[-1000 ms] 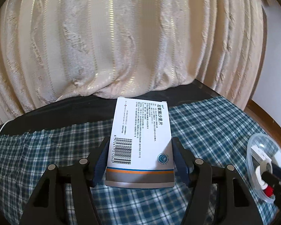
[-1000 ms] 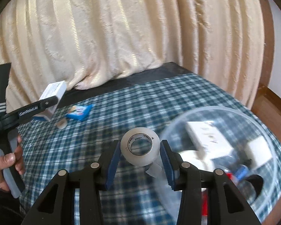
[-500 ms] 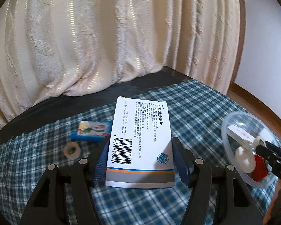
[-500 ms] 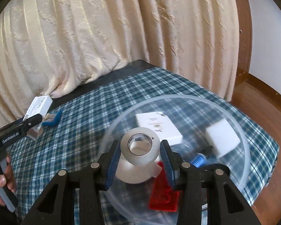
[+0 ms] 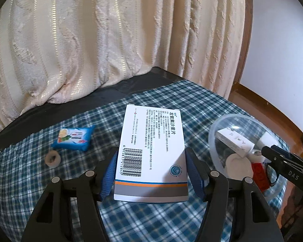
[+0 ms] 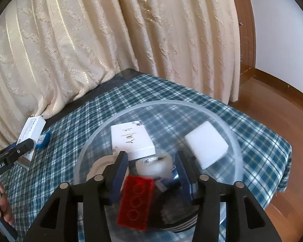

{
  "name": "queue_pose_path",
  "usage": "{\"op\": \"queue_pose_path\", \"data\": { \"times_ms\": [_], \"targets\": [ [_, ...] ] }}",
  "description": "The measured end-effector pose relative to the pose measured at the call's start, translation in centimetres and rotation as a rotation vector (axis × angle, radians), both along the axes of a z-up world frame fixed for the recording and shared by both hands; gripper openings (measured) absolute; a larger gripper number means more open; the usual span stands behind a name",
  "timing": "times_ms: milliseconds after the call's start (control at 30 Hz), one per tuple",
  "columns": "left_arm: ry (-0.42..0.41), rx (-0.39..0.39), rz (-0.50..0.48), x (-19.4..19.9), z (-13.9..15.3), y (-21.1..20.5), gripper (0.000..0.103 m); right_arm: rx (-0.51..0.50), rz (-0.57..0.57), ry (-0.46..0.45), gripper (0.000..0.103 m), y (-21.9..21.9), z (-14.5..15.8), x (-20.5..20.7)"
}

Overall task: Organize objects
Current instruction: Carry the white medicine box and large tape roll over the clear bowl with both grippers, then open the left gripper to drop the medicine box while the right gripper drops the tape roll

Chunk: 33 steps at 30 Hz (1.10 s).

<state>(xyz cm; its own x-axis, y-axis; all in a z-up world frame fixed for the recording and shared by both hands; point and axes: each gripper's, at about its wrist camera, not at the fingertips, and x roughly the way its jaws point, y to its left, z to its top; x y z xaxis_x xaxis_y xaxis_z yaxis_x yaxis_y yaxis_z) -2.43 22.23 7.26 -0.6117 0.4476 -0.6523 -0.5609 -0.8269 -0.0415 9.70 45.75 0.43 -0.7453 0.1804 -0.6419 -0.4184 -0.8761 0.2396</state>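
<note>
My left gripper (image 5: 150, 171) is shut on a white medicine box (image 5: 151, 147) with a barcode and holds it above the plaid cloth. The clear plastic bowl (image 5: 232, 119) sits to its right. My right gripper (image 6: 151, 169) hangs over that bowl (image 6: 192, 104) with its jaws opening. A white tape roll (image 6: 153, 164), blurred, lies between the pads with a gap on each side. In the bowl are a white carton (image 6: 131, 139), a white block (image 6: 206, 147), a red brick (image 6: 136, 201) and a round beige pad (image 6: 99, 167).
A blue packet (image 5: 73, 138) and a small beige tape roll (image 5: 53, 159) lie on the plaid cloth (image 5: 131, 221) at the left. A cream curtain (image 5: 111, 40) hangs behind. The table edge and wooden floor (image 6: 282, 141) are close on the bowl's right.
My right gripper has moved from beside the bowl to above it, its jaws have widened and the tape roll has come loose. The left gripper has carried the box toward the bowl.
</note>
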Motion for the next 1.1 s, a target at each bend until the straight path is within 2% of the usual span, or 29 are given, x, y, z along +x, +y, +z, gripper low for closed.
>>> {"op": "queue_pose_path", "data": {
  "times_ms": [533, 967, 1067, 1100],
  "targets": [
    [-0.099, 0.018, -0.139, 1.4, -1.0, 7.0, 0.065, 0.046, -0.007, 0.043, 0.053, 1.2, 0.1, 0.3],
    [-0.169, 0.033, -0.28, 2.4, -1.3, 12.5, 0.065, 0.03, -0.025, 0.06, 0.053, 3.0, 0.1, 0.8],
    [-0.199, 0.047, -0.323, 2.7, -1.1, 13.5, 0.07, 0.021, -0.039, 0.059, 0.053, 3.5, -0.1, 0.9],
    [-0.209, 0.054, -0.329, 2.8, -1.1, 13.6, 0.074, 0.017, -0.042, 0.058, 0.053, 3.6, -0.2, 0.9]
  ]
}}
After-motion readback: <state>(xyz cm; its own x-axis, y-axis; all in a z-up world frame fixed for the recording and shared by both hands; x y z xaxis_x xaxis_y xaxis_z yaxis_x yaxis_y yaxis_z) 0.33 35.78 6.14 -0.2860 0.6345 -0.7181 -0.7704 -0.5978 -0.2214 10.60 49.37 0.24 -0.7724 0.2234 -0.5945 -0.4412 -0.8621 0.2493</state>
